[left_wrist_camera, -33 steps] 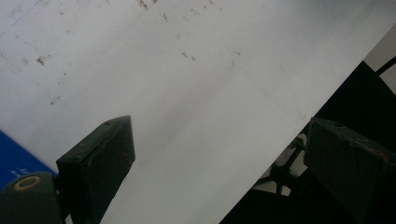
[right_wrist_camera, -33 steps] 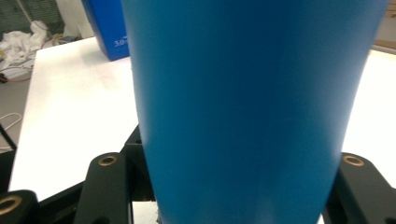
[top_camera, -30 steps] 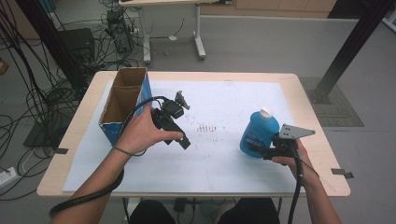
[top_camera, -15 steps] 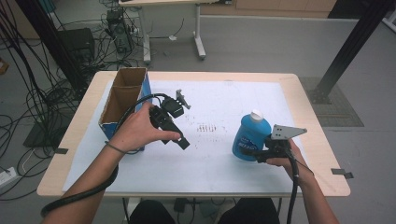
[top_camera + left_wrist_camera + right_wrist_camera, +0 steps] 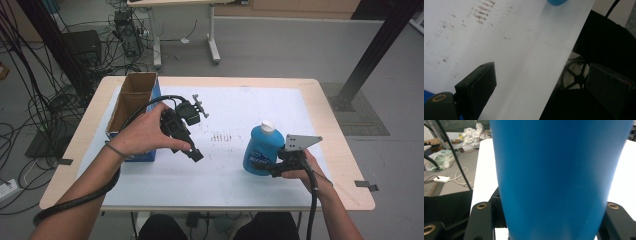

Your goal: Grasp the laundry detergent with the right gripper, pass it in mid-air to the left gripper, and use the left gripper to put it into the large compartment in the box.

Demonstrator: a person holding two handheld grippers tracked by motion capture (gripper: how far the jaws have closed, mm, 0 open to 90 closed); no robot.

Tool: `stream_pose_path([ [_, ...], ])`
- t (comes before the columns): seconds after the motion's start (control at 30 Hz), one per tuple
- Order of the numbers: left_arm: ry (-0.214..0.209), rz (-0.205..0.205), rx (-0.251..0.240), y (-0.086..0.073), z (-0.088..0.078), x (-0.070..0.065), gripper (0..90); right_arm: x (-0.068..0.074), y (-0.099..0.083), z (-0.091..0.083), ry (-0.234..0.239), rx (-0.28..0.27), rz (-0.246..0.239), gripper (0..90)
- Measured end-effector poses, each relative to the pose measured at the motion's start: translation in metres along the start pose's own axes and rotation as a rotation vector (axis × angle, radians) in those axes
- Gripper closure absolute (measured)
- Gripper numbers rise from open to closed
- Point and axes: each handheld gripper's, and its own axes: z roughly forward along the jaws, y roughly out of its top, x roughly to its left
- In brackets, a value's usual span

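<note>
Two grippers work over the table. Right gripper has its jaws closed around the upright blue bottle, at the table's 4 o'clock. Left gripper, jaws spread and empty, sits at 9 o'clock of the bottle, beside a cardboard box.

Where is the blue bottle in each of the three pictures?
High view: the blue bottle stands right of centre, at the right hand-held gripper.
Left gripper view: just its bottom edge peeks in at the top.
Right gripper view: its blue side rises between the jaws, very close.
Shared landmark: the white table cover under it.
</note>
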Motion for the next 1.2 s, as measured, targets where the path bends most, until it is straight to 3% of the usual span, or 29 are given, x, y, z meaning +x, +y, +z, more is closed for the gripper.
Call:
stream_pose_path([
  [0.07, -0.002, 0.016, 0.0, 0.001, -0.001, -0.001, 9.7, 0.0, 0.001, 0.0, 0.002, 0.001, -0.003, 40.8],
  [0.1, -0.007, 0.046, -0.009, 0.001, -0.004, -0.002, 9.7, 0.0, 0.002, 0.001, 0.012, 0.007, -0.008, 40.8],
  [0.23, -0.028, 0.099, -0.017, 0.001, -0.009, -0.003, 9.8, 0.0, 0.004, 0.003, 0.023, 0.008, -0.012, 40.8],
  [0.27, -0.028, 0.099, -0.017, 0.001, -0.009, -0.003, 9.8, 0.0, 0.004, 0.003, 0.023, 0.008, -0.012, 40.8],
  [0.37, -0.025, 0.139, 0.018, 0.007, -0.009, -0.006, 10.2, 0.0, 0.006, 0.004, 0.034, 0.013, -0.019, 40.9],
  [1.2, -0.006, 0.231, 0.056, 0.038, -0.015, -0.029, 10.1, 0.003, 0.024, 0.03, 0.125, 0.042, -0.073, 40.9],
])
